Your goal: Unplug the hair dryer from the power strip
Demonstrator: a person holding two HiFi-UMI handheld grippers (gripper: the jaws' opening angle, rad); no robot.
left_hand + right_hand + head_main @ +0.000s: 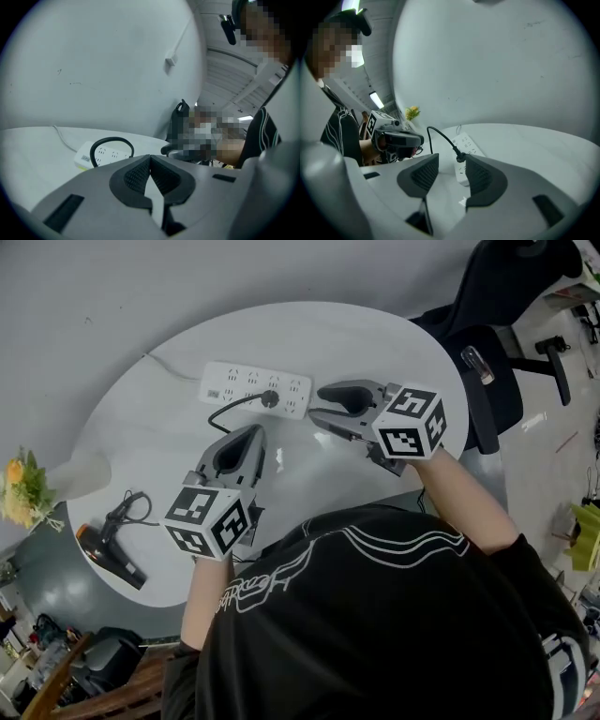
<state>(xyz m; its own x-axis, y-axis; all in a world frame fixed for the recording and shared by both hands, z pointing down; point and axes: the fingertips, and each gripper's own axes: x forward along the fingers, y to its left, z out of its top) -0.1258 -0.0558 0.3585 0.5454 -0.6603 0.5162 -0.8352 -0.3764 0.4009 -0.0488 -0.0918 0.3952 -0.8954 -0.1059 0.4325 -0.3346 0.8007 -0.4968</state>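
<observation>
The bench (375, 343) has a smooth white top with a soft sheen that catches pale reflections. The power strip (255, 388) looks like smooth white plastic, and the cord (112, 138) is black, matt and rubbery. The hair dryer (112, 559) is black plastic with a dull shine. The left hand-held gripper (150, 161) and the right hand-held gripper (452, 174) both have matt grey plastic shells. Their pads (425, 173) are black, finely ribbed and rubber-like. The marker cubes (208, 519) are matt, printed black on white. The person's shirt (375, 615) is black cloth with white printed lines.
</observation>
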